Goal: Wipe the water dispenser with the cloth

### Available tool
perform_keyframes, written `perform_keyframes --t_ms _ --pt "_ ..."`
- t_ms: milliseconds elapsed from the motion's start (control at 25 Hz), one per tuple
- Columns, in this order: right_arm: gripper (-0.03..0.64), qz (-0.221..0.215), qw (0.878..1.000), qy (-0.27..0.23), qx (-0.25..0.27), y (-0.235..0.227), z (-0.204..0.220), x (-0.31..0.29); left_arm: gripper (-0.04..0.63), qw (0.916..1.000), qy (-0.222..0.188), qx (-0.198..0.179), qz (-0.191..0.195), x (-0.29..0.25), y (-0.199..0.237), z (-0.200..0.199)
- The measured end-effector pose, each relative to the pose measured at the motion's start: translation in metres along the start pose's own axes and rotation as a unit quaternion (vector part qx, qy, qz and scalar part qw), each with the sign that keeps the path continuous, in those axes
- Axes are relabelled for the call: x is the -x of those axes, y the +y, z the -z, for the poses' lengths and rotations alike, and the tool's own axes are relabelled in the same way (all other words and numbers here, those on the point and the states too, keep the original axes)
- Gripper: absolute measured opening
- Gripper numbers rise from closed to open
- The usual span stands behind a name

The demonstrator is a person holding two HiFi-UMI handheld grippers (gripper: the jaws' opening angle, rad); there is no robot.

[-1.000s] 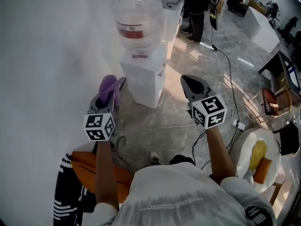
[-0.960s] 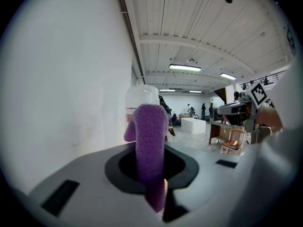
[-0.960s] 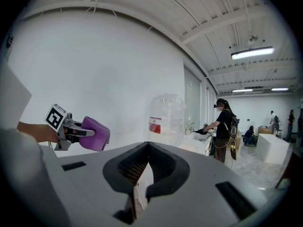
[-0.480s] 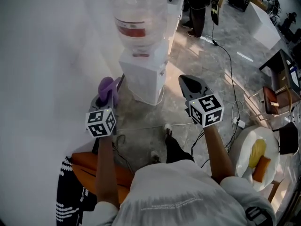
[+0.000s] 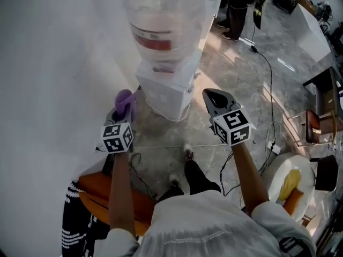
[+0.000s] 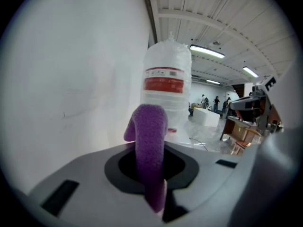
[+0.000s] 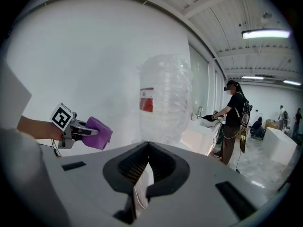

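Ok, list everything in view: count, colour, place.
dispenser: one, white, on the floor by the wall, ahead
bottle: one, clear with a red label, on top of the dispenser
cloth: one, purple, in the left gripper
cables: several, black and white, on the floor
table: one, white, round, far right, holding a yellow thing and an orange thing
orange thing: one, lower left, kind unclear
bystander: one in black, at a white counter behind the dispenser
left gripper: grey, shut on the cloth, left of the dispenser
right gripper: grey, shut, empty, right of the dispenser
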State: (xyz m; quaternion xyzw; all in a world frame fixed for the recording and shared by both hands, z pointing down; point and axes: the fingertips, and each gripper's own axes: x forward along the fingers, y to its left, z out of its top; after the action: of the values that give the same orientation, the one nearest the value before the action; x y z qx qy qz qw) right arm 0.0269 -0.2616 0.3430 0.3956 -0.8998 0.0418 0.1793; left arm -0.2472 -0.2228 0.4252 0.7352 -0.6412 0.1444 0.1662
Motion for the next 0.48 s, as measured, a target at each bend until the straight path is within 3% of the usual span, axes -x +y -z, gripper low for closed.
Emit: perform_keyframes --t_ms 240,480 --pt "0.015 -0.01 0.999 0.031 -0.017 -0.02 0.024 -0.056 0.049 0.9975 -0.022 0.064 -0.019 -0.071 0.023 0.015" --pt "0.015 -0.027 0.998 0.058 -0.023 -0.026 0.047 -0.084 0.049 0.9956 0.029 0.083 -0.031 -0.138 0.045 0.046"
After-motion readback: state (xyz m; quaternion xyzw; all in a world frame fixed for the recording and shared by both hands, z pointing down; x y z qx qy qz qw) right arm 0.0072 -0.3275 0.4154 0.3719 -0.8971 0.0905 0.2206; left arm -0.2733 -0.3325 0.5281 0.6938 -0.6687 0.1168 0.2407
